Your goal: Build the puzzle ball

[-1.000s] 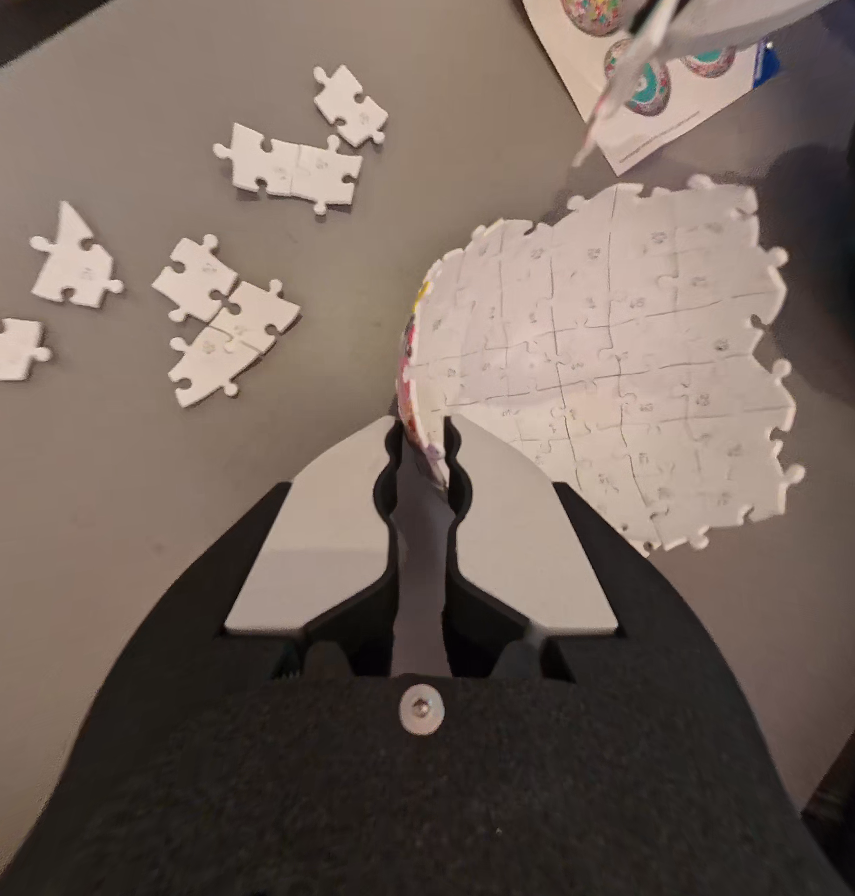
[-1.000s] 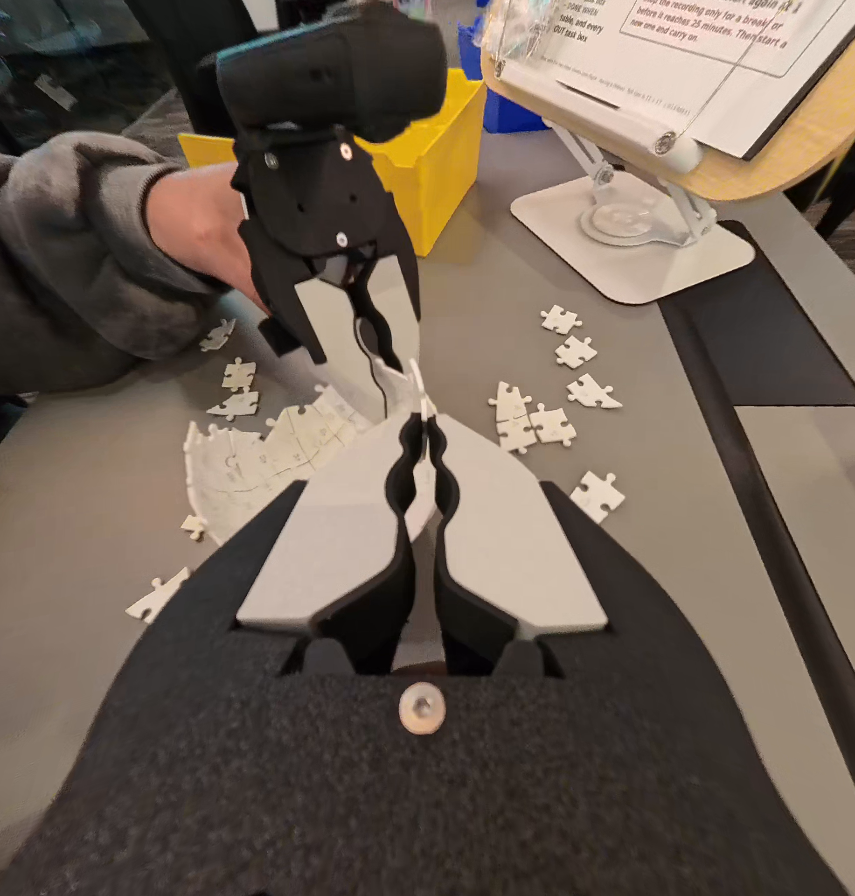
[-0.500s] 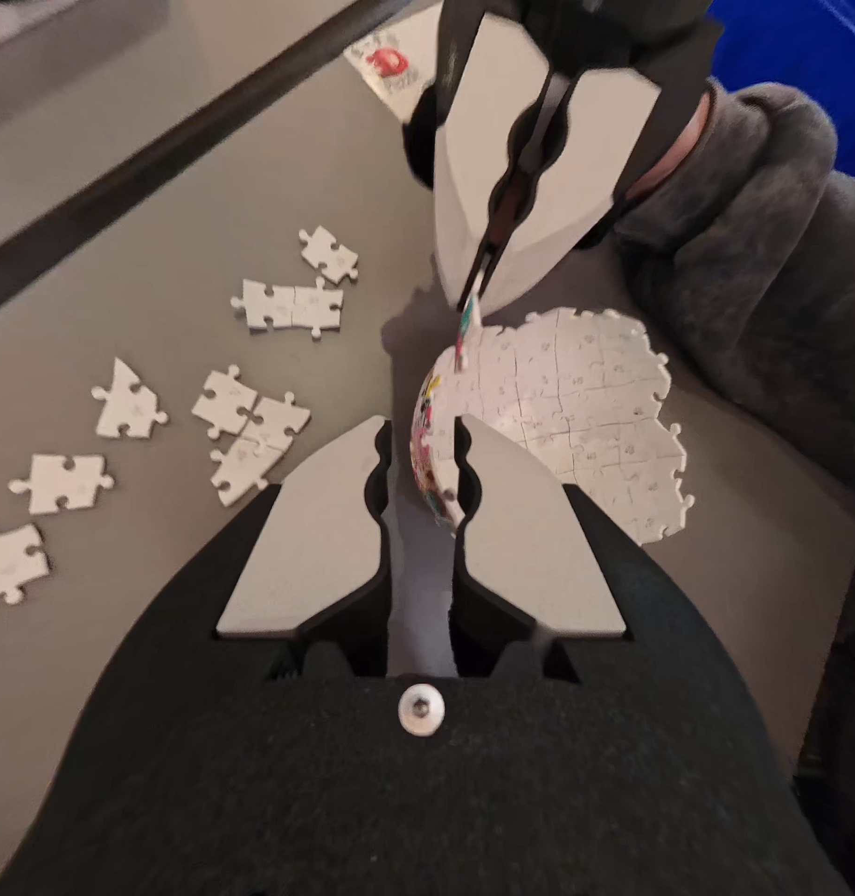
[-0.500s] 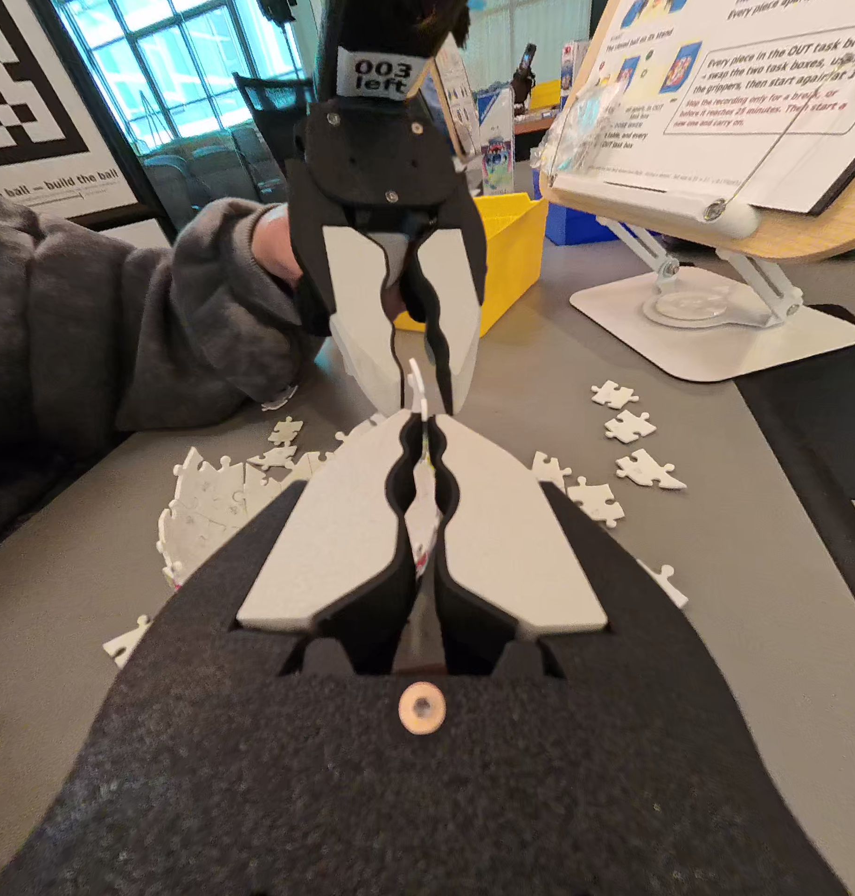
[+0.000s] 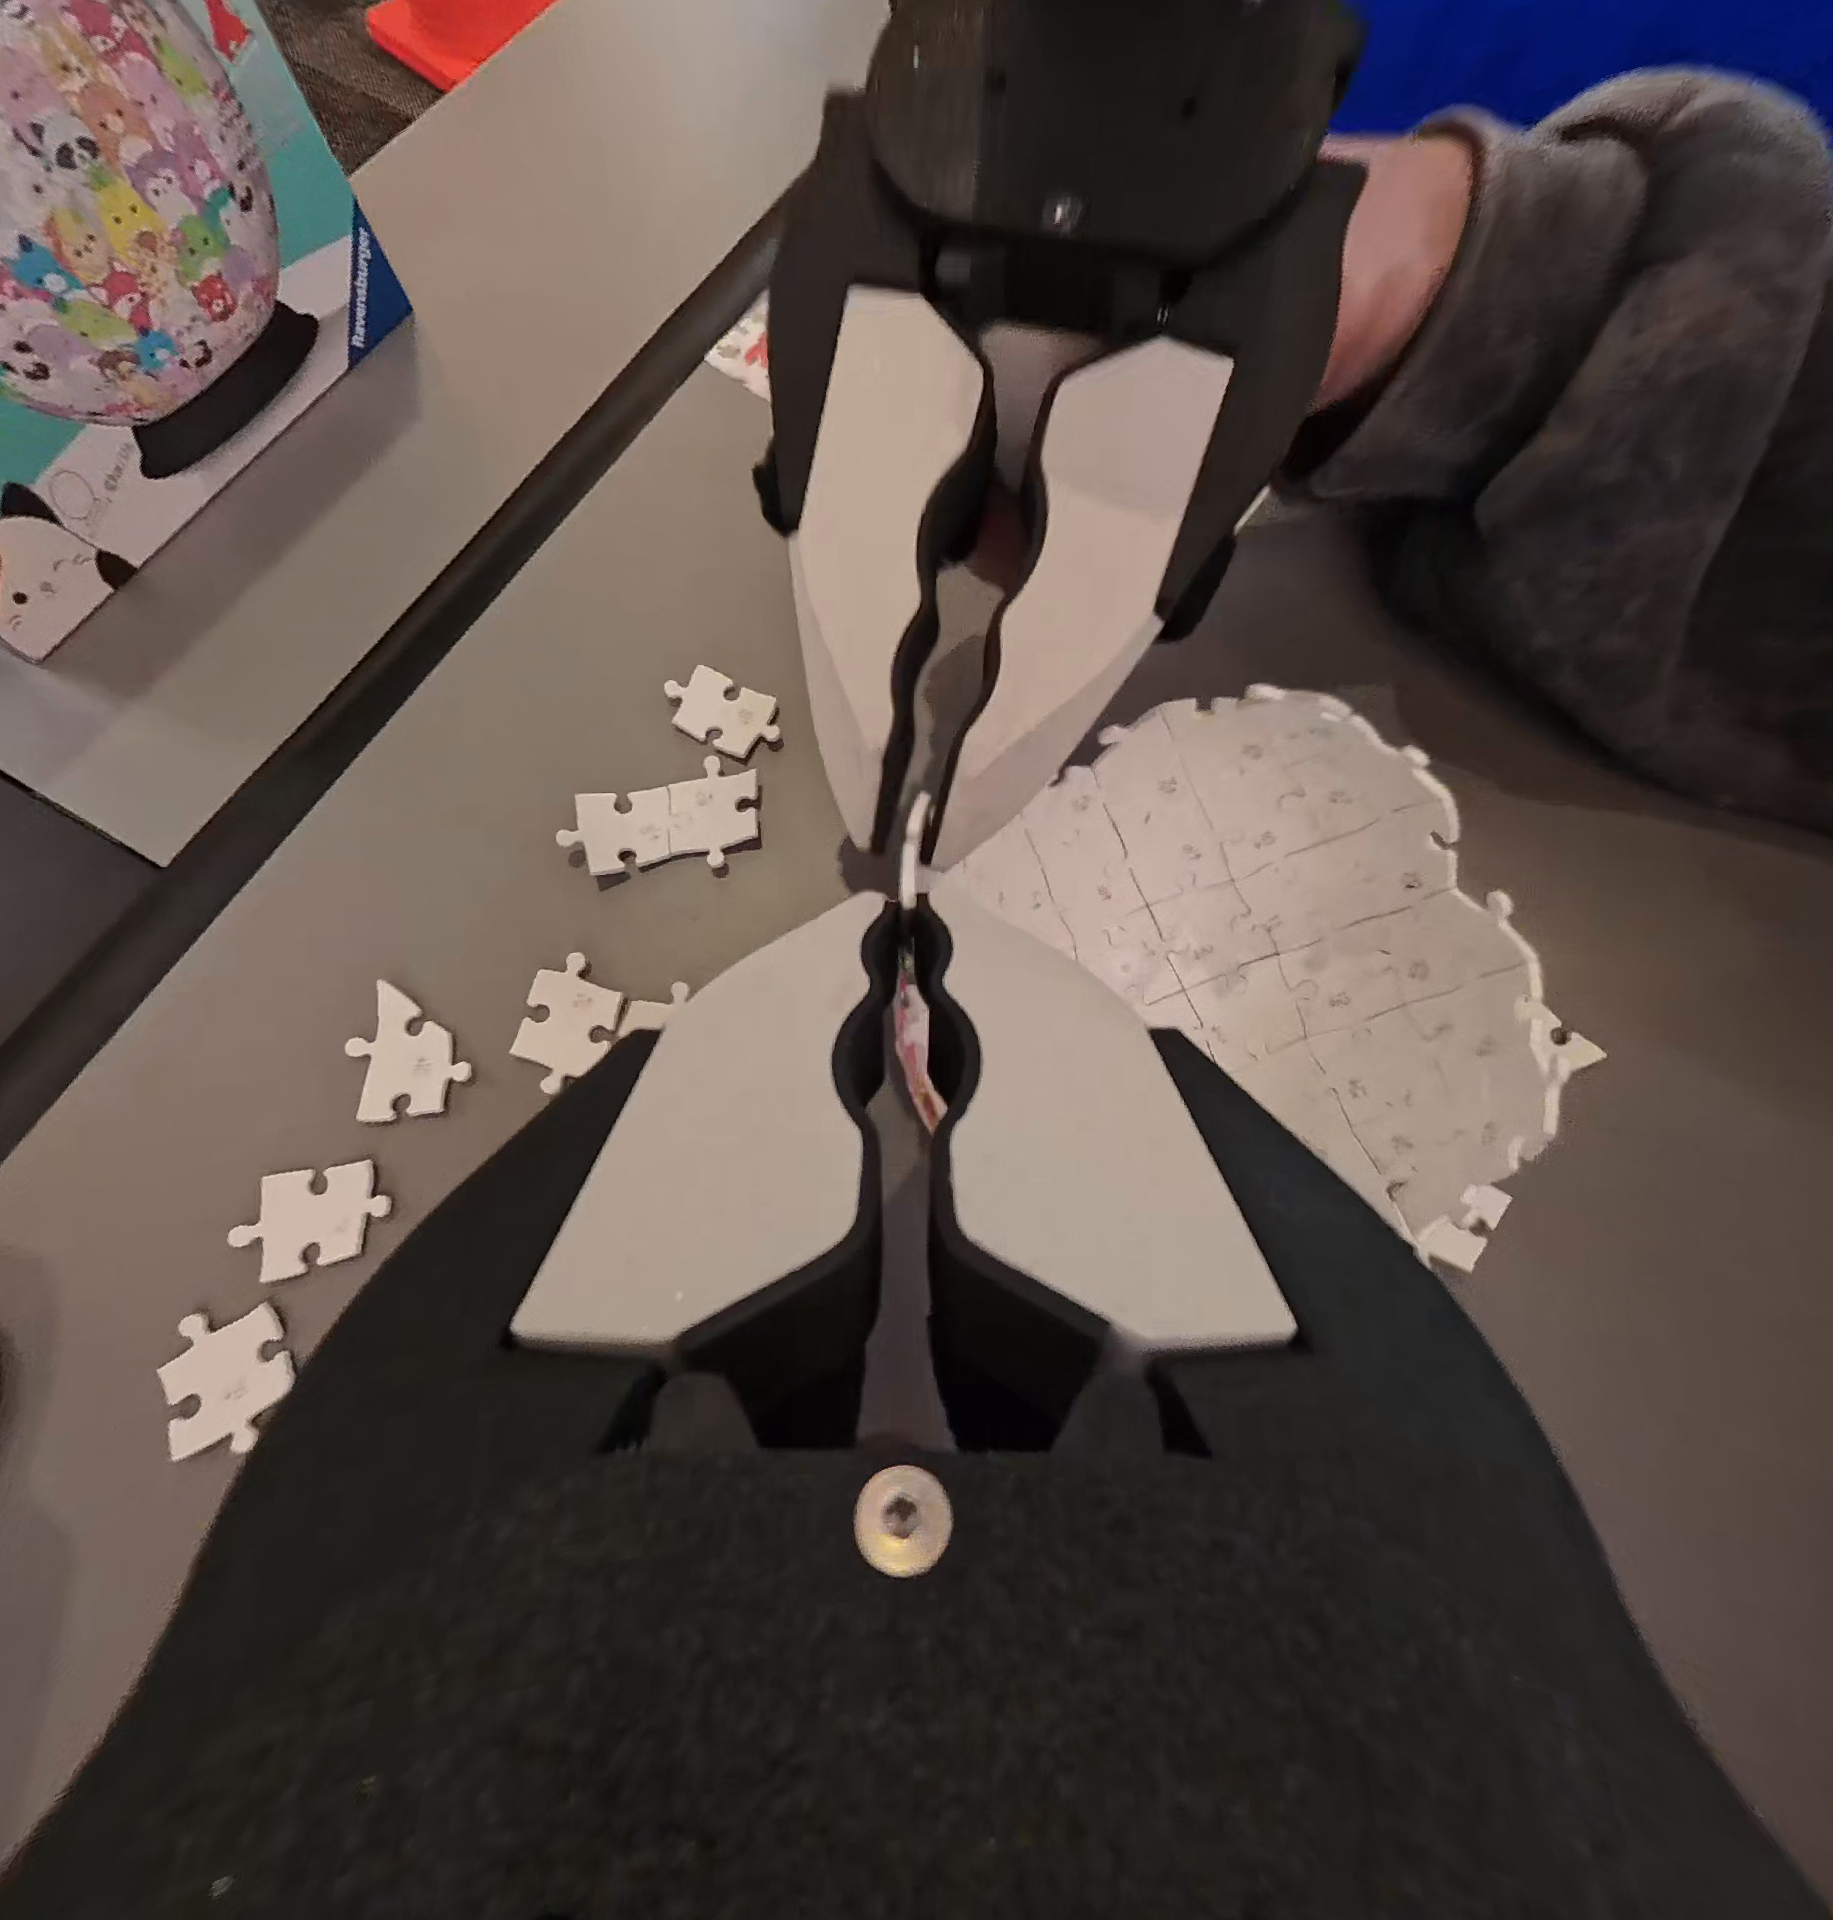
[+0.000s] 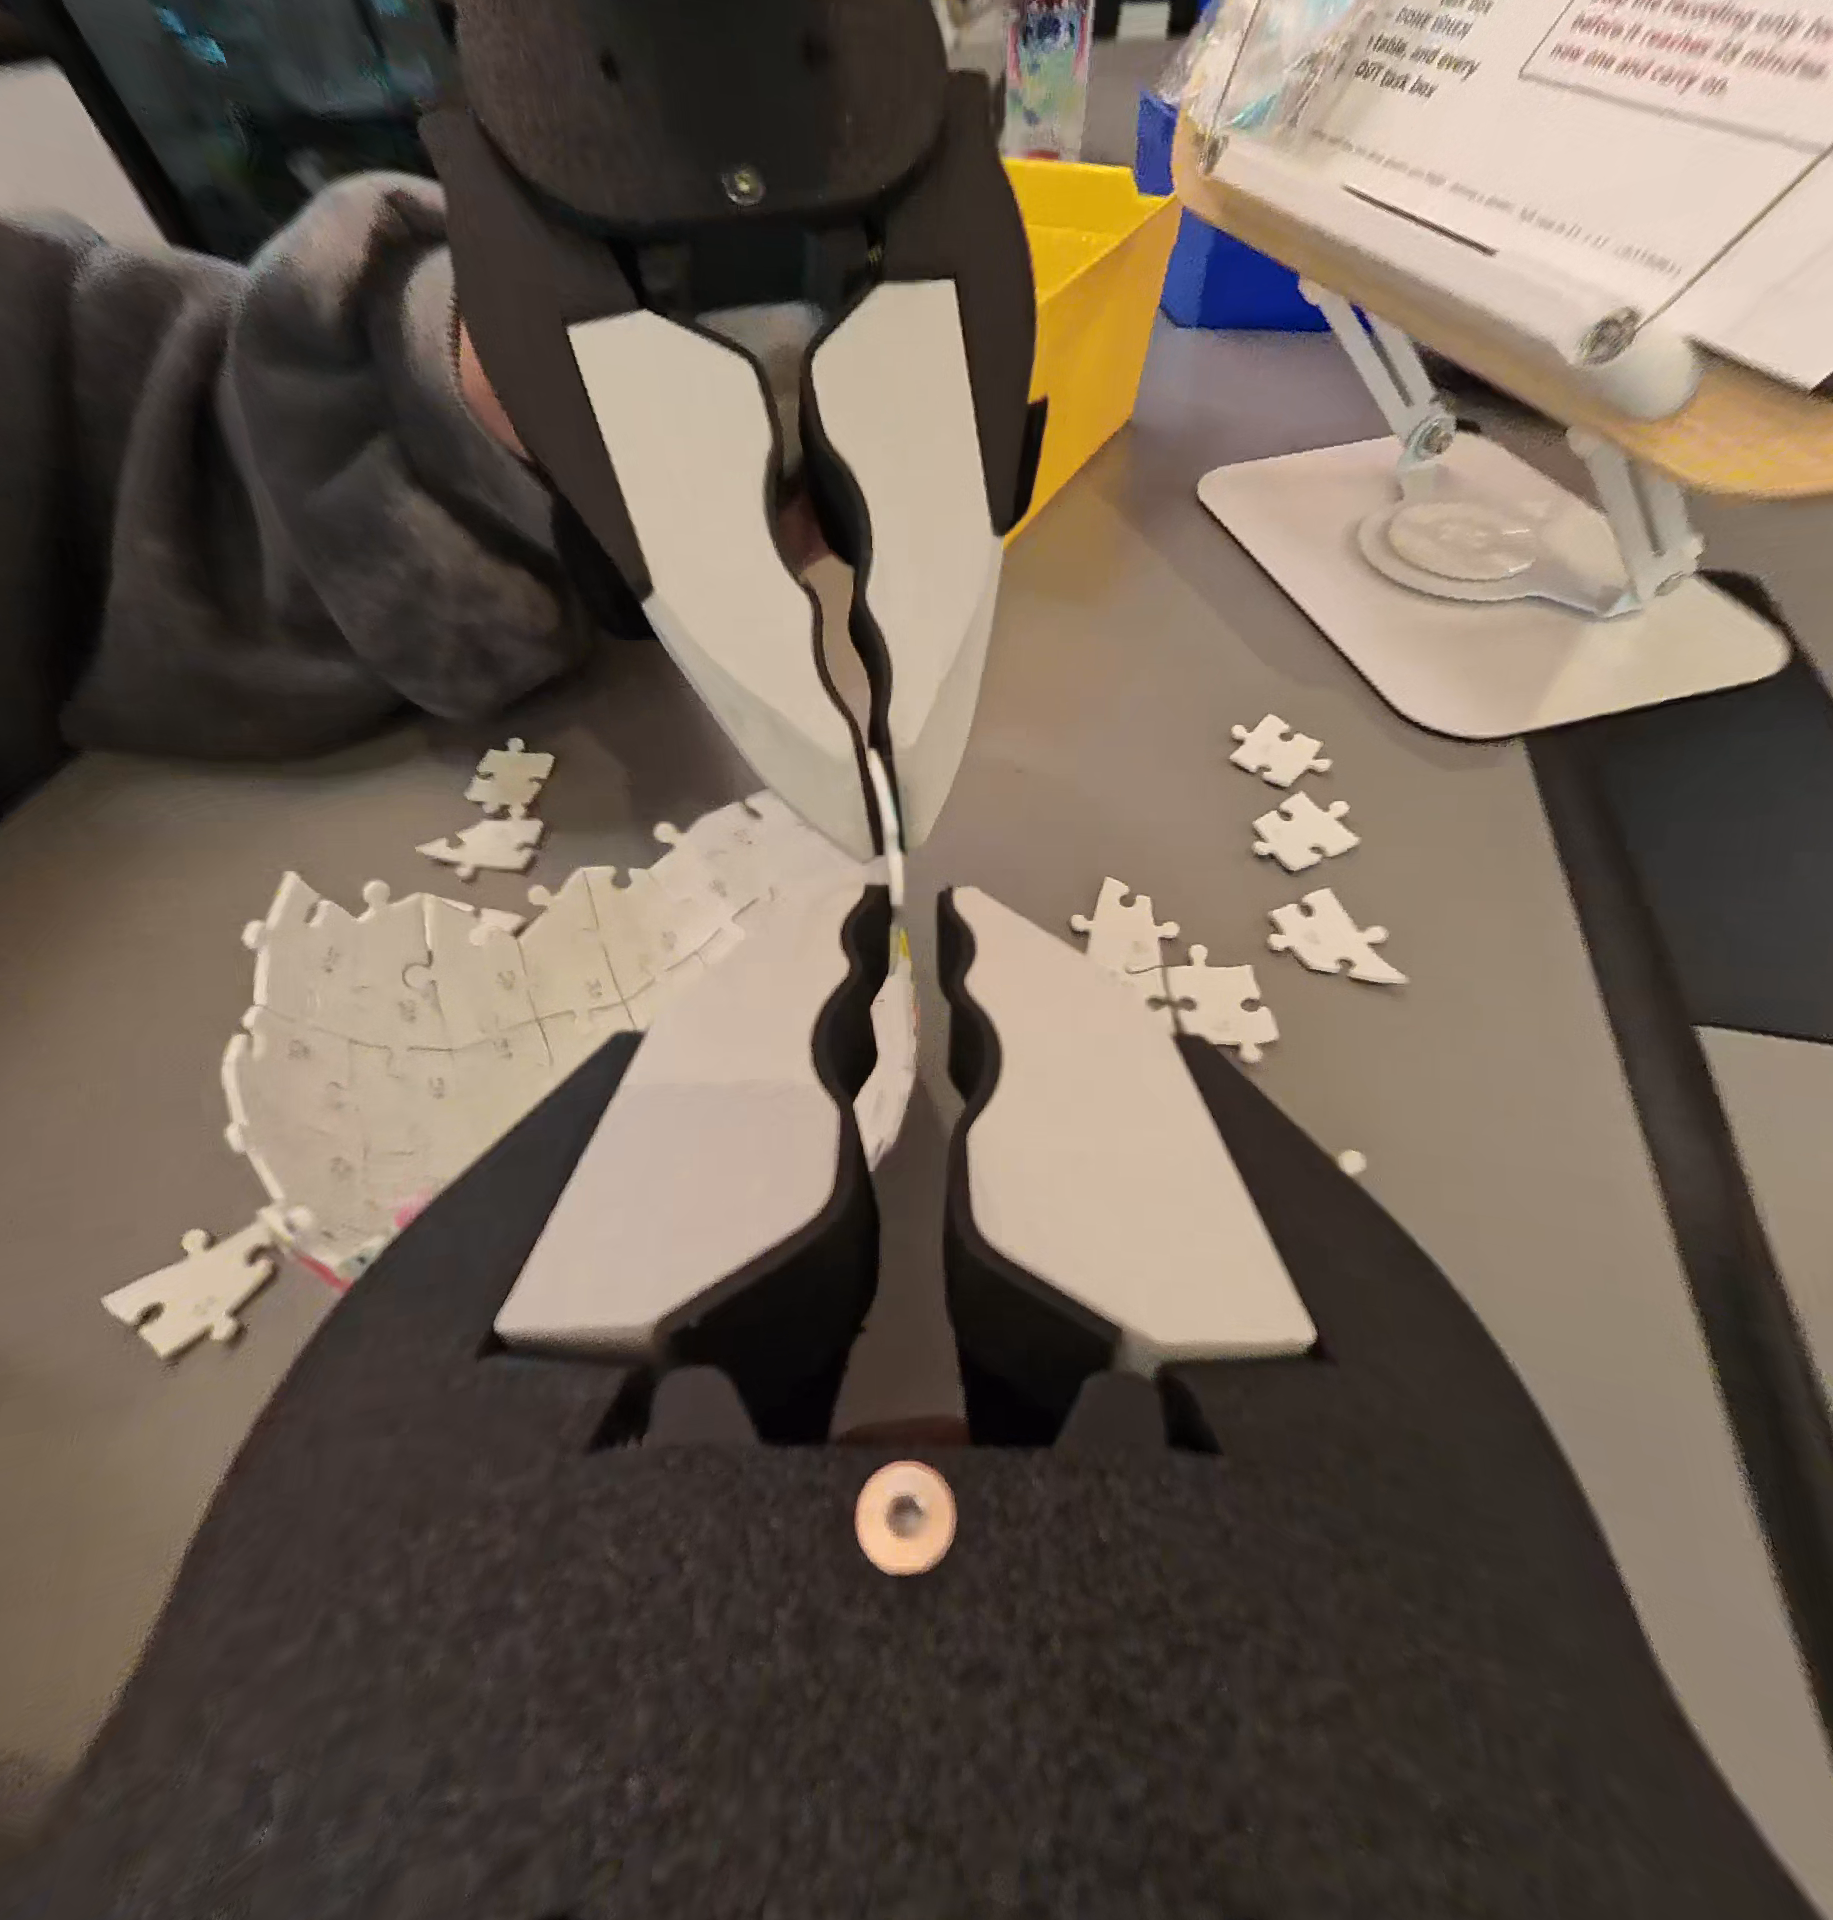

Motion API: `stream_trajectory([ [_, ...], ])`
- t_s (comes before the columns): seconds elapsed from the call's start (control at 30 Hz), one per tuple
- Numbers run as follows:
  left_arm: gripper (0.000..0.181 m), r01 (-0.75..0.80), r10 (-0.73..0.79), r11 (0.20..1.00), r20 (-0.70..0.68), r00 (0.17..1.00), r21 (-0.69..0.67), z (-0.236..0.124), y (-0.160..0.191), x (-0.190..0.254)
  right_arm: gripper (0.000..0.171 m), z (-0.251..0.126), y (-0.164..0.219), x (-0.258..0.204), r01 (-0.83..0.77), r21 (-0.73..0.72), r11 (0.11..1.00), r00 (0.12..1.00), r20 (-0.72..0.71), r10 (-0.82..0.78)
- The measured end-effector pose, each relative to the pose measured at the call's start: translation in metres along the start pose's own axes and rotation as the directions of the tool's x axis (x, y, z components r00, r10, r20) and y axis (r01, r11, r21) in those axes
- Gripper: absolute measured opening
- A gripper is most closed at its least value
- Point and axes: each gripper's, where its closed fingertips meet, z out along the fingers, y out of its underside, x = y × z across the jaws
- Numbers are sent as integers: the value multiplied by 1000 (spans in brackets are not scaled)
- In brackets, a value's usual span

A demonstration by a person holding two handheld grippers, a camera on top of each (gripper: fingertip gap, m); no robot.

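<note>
The left tongs (image 5: 904, 914) are clamped on the rim of the part-built puzzle ball shell (image 5: 1307, 935), steadying it on edge on the desk (image 5: 268, 987). The right tongs (image 6: 910, 904) stand narrowly parted around a single piece (image 6: 888, 805) at that rim, apparently just seated. Both meet tip to tip near the desk's middle; loose pieces (image 5: 668, 826) lie beside.

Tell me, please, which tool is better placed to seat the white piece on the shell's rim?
Right, probably: the right tool has the white piece at its tips by the rim, while the left tool is shut on the puzzle shell.
</note>
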Motion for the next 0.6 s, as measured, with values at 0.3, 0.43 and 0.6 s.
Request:
stream_trajectory([
  [0.3,2,-36,36,999,-6,999,-11,-5,0,11,12,-19,-8,-13,139,-278,951,980,-97,-171],
  [0.43,2,-22,23,999,-26,999,23,-7,-5,15,13,-25,-14,-19,142,-345,928,979,-89,-183],
  [0.6,2,-14,16,998,-39,999,56,-10,-11,17,11,-34,-26,-16,135,-437,889,986,-33,-166],
])
